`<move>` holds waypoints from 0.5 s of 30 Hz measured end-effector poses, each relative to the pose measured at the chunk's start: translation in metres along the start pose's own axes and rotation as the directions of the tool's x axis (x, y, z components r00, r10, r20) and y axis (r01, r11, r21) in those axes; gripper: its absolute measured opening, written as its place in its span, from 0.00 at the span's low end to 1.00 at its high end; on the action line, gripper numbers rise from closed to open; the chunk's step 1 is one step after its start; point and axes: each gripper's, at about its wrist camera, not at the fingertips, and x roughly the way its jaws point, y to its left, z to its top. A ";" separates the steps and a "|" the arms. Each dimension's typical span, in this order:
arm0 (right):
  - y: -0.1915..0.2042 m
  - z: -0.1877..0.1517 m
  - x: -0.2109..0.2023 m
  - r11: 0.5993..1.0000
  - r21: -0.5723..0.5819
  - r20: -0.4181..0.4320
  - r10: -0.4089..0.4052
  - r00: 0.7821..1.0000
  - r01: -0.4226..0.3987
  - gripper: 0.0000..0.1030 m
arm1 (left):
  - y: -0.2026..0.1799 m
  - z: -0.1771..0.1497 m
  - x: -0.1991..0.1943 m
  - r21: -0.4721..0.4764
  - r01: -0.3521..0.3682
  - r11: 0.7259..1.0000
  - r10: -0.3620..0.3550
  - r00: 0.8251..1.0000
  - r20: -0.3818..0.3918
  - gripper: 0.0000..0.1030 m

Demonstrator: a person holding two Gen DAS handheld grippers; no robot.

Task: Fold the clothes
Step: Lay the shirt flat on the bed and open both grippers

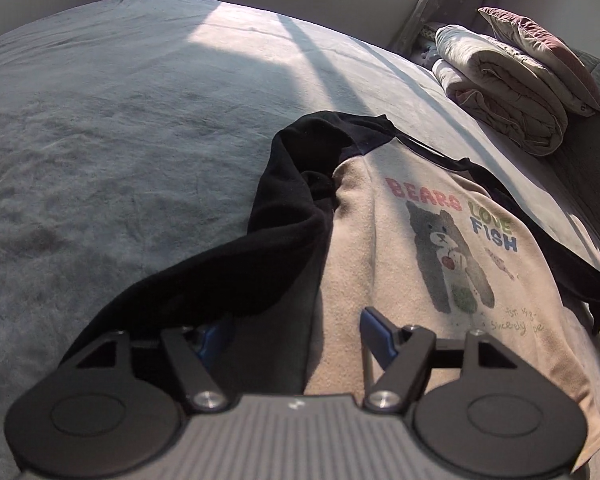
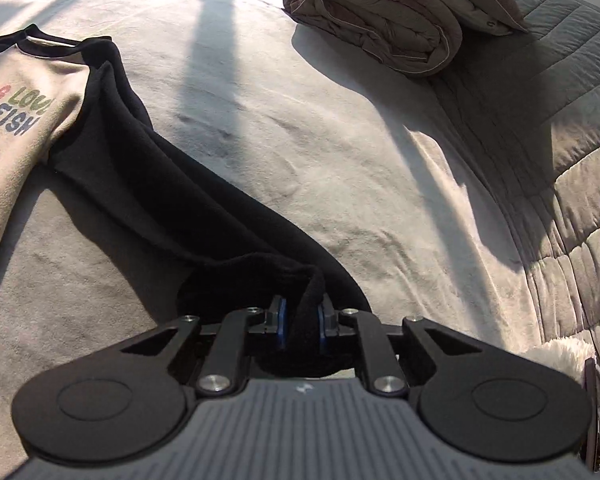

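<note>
Covering near bed (image 1: 100,120), sweatshirt (image 1: 400,240) lies flat, print up: folding barely begun. Right sleeve (image 2: 160,200) sprawls out, left sleeve (image 1: 284,216) too; neither folded in yet. Right tongs (image 2: 301,326) clenched on right cuff. Left tongs (image 1: 292,340) released, straddling left cuff.

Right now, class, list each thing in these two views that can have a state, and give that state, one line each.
Sweatshirt: spread print-up on the bed, unfolded.
Left sleeve: crumpled, doubled back.
Right sleeve: stretched out, its cuff pinched.
Left gripper: fingers open over the hem.
Right gripper: fingers shut on the cuff.
Quilt: folded.
Pillow: lying on the quilt.
</note>
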 end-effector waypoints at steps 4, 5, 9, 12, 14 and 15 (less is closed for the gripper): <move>-0.013 0.011 0.014 0.997 0.066 0.004 -0.031 1.000 0.031 0.16 | 0.009 0.016 0.011 0.023 -0.116 0.993 0.114 0.992 0.051 0.65; -0.013 0.013 0.015 0.996 0.085 0.005 -0.023 1.000 0.023 0.17 | 0.015 0.020 0.014 0.019 -0.157 0.987 0.155 0.986 0.065 0.64; -0.008 0.010 0.009 0.989 0.142 0.017 0.029 0.999 -0.031 0.25 | 0.036 0.031 0.017 -0.041 -0.230 0.972 0.233 0.968 0.091 0.55; -0.007 0.004 -0.007 0.976 0.187 0.036 0.110 0.993 -0.114 0.41 | 0.031 0.030 0.008 -0.042 -0.213 0.976 0.216 0.974 0.070 0.59; -0.007 -0.005 -0.020 0.960 0.221 0.048 0.168 0.985 -0.175 0.45 | 0.029 0.025 0.003 -0.041 -0.178 0.983 0.180 0.982 0.049 0.60; -0.007 -0.011 -0.027 0.947 0.241 0.053 0.204 0.978 -0.211 0.45 | 0.028 0.021 -0.001 -0.042 -0.160 0.986 0.162 0.986 0.042 0.60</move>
